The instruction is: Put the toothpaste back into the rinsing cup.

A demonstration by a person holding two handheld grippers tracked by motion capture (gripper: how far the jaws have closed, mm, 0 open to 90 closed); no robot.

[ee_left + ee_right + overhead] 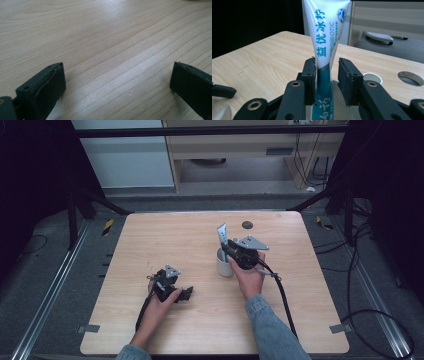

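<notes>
A white and teal toothpaste tube [222, 233] stands upright in a white cup [224, 266] at the middle of the wooden table [165, 235]. My right gripper [227, 249] hovers just above the cup. In the right gripper view its jaws straddle the tube [327, 32]: the left pad [310, 75] touches it and a small gap shows at the right pad, so the right gripper [327, 63] is open. My left gripper [184, 294] lies low on the table at the front left, and its jaws stand wide open over bare wood [117, 80].
A round dark hole [246, 225] is set in the tabletop behind the cup, also visible as a hole [410, 77] in the right gripper view. Cables trail from both grippers toward the table's front edge. A black frame and pale cabinets stand beyond the far edge.
</notes>
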